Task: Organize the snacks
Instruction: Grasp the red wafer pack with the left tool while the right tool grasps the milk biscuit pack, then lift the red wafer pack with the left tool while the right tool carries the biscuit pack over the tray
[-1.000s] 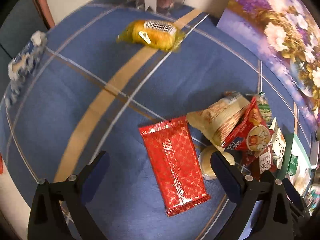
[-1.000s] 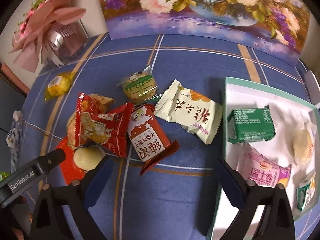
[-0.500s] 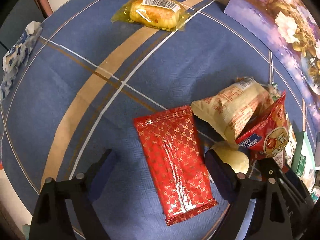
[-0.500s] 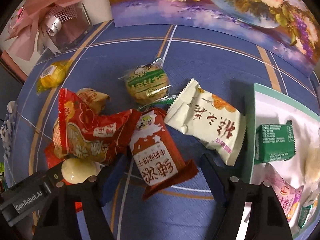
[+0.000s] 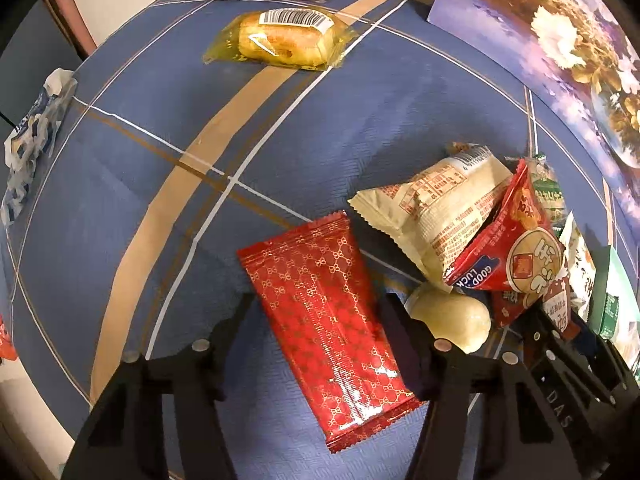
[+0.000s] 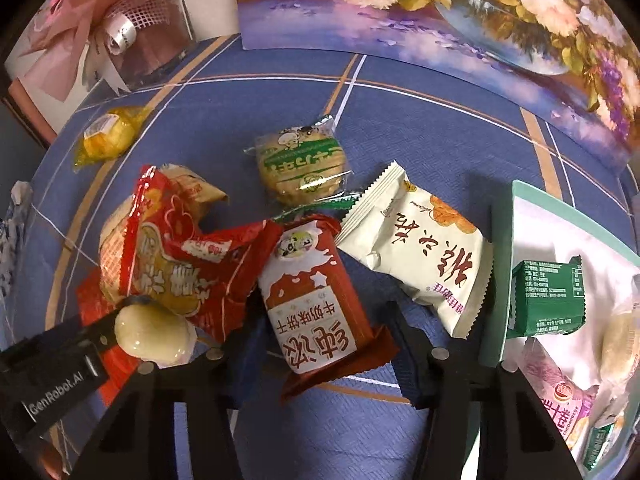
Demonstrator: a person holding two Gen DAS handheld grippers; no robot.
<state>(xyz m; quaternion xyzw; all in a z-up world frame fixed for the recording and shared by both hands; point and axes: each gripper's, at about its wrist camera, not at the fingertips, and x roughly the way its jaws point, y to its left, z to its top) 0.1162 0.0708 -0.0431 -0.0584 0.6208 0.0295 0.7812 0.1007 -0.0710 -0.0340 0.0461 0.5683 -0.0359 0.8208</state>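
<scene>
Snacks lie in a loose heap on the worktop point(image 5: 132, 152), which is covered by a blue woven cloth with tan and white stripes. Flat red foil packet point(image 5: 326, 320), glossy with a gold lattice print, rectangular with crimped ends, lies between the black fingers of the left gripper point(image 5: 316, 308). Its jaws have just been closing; fingers sit at the packet's long edges, contact cannot be told for certain. Right gripper point(image 6: 320, 316) straddles a red-brown biscuit packet point(image 6: 316, 300) with white snow-like print; its jaws have also just been closing, and both fingers sit close against the packet's sides, though firm pressing cannot be confirmed.

Beside it: a crumpled red puffed bag point(image 6: 180, 264), a cream pillow pack with zigzag seams point(image 6: 420, 248), a round biscuit in clear film point(image 6: 302, 164), and a smooth pale dome-shaped cake point(image 6: 152, 336) in clear wrap. A yellow-wrapped bun point(image 5: 280, 38) with a barcode label lies well apart near the far edge. A teal-rimmed tray point(image 6: 500, 280), lined white, holds a green foil block point(image 6: 546, 296) and a pink wrapper point(image 6: 560, 396).
</scene>
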